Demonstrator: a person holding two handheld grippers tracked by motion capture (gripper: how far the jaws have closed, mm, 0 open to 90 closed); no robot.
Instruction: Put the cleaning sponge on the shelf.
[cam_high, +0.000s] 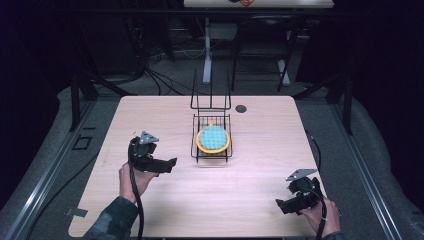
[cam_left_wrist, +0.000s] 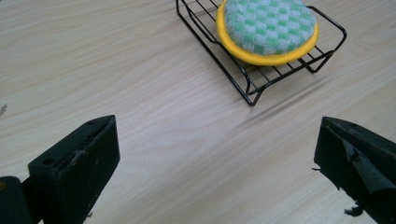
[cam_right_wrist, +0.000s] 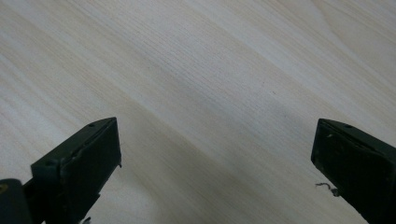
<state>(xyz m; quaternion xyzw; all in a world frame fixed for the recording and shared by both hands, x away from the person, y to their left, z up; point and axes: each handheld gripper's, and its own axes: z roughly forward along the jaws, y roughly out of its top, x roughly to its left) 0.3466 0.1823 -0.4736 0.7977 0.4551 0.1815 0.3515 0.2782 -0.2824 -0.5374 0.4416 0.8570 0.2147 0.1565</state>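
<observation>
A pale wooden table (cam_high: 250, 200) fills the middle of the high view, with a black wire rack (cam_high: 211, 142) near its centre, slightly toward the top. In the rack lies a round pad (cam_high: 213, 138) with a green-and-white checked top and a yellow rim; it rests flat on the wires. Behind the rack, a taller wire frame (cam_high: 211, 95) stands upright, and just to its right a small dark disc (cam_high: 241, 108) sits in the tabletop. The left gripper (cam_high: 167, 164) is at the centre left of the frame, held in a hand (cam_high: 131, 179), pointing right toward the rack and well apart from it. In the left gripper view its jaws stand wide with bare table between them, and the rack and pad show at the upper right. The right gripper (cam_high: 282, 205) is at the lower right, near the table's front edge, pointing left; in its own view the jaws are spread wide over bare wood, holding nothing.
</observation>
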